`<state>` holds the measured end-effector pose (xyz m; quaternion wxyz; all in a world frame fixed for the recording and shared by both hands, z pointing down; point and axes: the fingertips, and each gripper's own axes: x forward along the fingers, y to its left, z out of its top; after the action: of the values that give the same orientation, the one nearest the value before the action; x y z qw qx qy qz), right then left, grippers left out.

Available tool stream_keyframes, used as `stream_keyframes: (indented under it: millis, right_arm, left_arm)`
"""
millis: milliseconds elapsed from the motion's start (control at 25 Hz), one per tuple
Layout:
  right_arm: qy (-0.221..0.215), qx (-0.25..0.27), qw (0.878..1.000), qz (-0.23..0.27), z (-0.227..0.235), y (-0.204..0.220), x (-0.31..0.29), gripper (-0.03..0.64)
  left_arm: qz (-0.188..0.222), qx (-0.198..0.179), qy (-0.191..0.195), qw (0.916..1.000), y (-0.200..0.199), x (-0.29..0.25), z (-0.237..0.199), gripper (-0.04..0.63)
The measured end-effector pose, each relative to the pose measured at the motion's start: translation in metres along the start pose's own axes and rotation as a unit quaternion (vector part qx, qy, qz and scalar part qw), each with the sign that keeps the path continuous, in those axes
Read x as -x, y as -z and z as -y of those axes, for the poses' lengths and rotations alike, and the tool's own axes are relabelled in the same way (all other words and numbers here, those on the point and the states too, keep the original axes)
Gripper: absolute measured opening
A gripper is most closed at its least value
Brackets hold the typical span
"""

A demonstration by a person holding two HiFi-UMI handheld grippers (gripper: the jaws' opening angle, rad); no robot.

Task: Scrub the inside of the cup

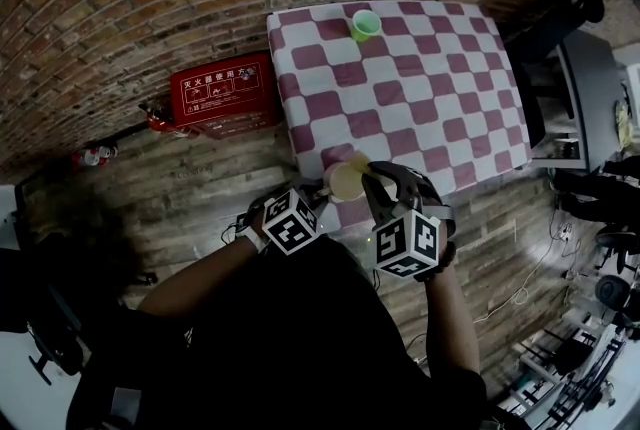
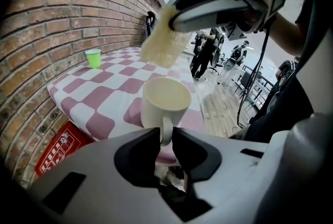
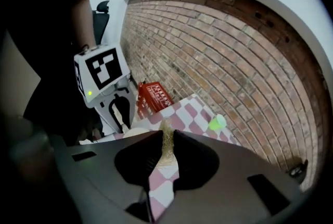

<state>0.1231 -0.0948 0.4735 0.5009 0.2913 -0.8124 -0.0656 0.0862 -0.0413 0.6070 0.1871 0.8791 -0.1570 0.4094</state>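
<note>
My left tool [image 2: 166, 137] clamps the cup [image 2: 166, 100] by its handle, upright above the tabletop's [image 2: 112, 90] near edge. My right tool [image 3: 167, 139] pinches the scrub pad [image 2: 162, 43] just above it. I should lower the pad squarely into the mouth, then twist against the wall.

Cups: two, a cream mug [image 1: 346, 181] at the table's near edge and a green cup [image 1: 363, 24] at its far side.
Sponges: one yellow sponge [image 2: 162, 38].
Grippers: two, the left gripper [image 2: 165, 137] and the right gripper [image 3: 165, 139].
Marker cubes: two, a marker cube [image 1: 293, 221] on each gripper.
Tables: one checked table [image 1: 420, 88].
Red boxes: one red box [image 1: 222, 95], on the floor left of the table.
</note>
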Motion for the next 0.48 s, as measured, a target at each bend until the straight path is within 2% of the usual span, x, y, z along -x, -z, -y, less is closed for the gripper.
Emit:
stream_keyframes:
  millis: [80, 200, 320, 480]
  right_arm:
    - [0.009, -0.016, 1.0, 0.011, 0.008, -0.005, 0.014, 0.071]
    - [-0.02, -0.025, 0.999, -0.005, -0.009, 0.0, 0.009, 0.071]
    - [-0.055, -0.043, 0.997, -0.039, -0.037, 0.02, -0.025, 0.071]
    - [-0.056, -0.097, 0.991, -0.07, -0.058, 0.039, -0.073, 0.071]
  left_arm:
    - [0.0, -0.001, -0.001, 1.0, 0.0, 0.0, 0.0, 0.081]
    - [0.002, 0.0, -0.005, 1.0, 0.0, 0.001, 0.0, 0.081]
    - [0.001, 0.002, -0.007, 1.0, -0.001, -0.001, 0.001, 0.081]
    - [0.001, 0.0, -0.01, 1.0, -0.002, -0.002, 0.002, 0.081]
